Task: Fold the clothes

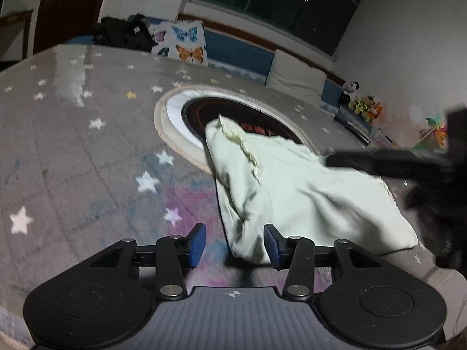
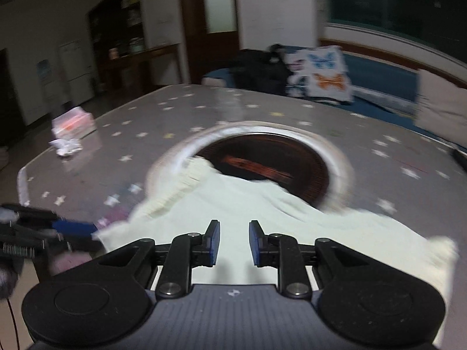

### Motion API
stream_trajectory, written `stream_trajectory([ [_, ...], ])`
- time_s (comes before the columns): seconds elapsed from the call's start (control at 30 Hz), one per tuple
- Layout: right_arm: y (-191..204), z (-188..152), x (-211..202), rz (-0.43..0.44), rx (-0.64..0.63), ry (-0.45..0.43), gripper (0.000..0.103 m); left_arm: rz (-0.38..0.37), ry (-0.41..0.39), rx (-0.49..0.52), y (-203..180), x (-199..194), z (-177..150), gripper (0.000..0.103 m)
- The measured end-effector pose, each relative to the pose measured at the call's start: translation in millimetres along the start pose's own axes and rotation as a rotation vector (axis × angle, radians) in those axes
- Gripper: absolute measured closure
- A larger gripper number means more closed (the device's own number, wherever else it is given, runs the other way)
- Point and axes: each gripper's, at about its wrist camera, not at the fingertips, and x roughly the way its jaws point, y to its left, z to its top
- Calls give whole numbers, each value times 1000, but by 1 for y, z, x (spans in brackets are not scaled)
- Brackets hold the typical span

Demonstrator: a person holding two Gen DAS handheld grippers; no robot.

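Observation:
A pale cream garment (image 1: 306,198) with a ruffled hem lies crumpled on the grey star-print table cover (image 1: 73,145), its far end draped into the round opening (image 1: 233,116) in the middle. My left gripper (image 1: 235,243) is open, and the garment's near corner lies between its blue pads without being pressed. The right gripper shows as a dark blur (image 1: 379,163) over the garment's right side. In the right wrist view my right gripper (image 2: 235,242) hovers open above the garment (image 2: 262,210), nothing between its pads. The left gripper's blue pad (image 2: 73,229) sits at the garment's left corner.
The round opening (image 2: 268,163) holds a dark red-lit disc. A tissue pack (image 2: 73,124) and crumpled paper (image 2: 67,147) sit at the table's far left. Behind are a butterfly cushion (image 1: 186,42), a dark bag (image 1: 122,33), a white cushion (image 1: 294,77) and plush toys (image 1: 364,105).

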Motion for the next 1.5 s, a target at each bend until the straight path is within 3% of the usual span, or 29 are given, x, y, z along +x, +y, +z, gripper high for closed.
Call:
stream_trajectory([
  [0.13, 27, 14, 44, 47, -34, 33, 82, -1, -4, -21, -6, 0, -3, 53],
  [0.23, 36, 14, 68, 58, -53, 82, 83, -32, 7, -47, -9, 1, -3, 58],
  [0.3, 40, 13, 78, 57, -65, 111, 83, -49, 5, -56, -11, 2, -2, 85],
  [0.4, 37, 16, 70, 53, -60, 107, 83, -76, -19, -67, -15, -2, 2, 92],
  [0.53, 23, 33, 50, 45, -23, 93, 80, -113, -78, -9, -35, -7, 12, 94],
  [0.63, 18, 49, 37, 65, -17, 91, 62, -150, -99, 39, -52, -3, 17, 94],
  [0.77, 25, 66, 33, 121, -63, 117, 49, -183, -104, 97, -73, 6, 20, 94],
  [1.03, 49, 63, 66, 118, -213, 229, 45, -211, -82, 153, -94, 26, 21, 94],
  [1.2, 51, 53, 80, 81, -244, 228, 52, -221, -61, 178, -99, 33, 19, 95],
  [1.23, 51, 52, 81, 70, -253, 222, 60, -225, -58, 183, -100, 34, 18, 95],
  [1.27, 51, 51, 82, 47, -261, 212, 75, -226, -57, 189, -101, 34, 18, 95],
  [1.37, 40, 48, 78, 14, -207, 188, 92, -236, -58, 204, -104, 34, 19, 95],
  [1.5, 12, 44, 53, 15, -82, 116, 95, -262, -61, 249, -117, 30, 19, 95],
])
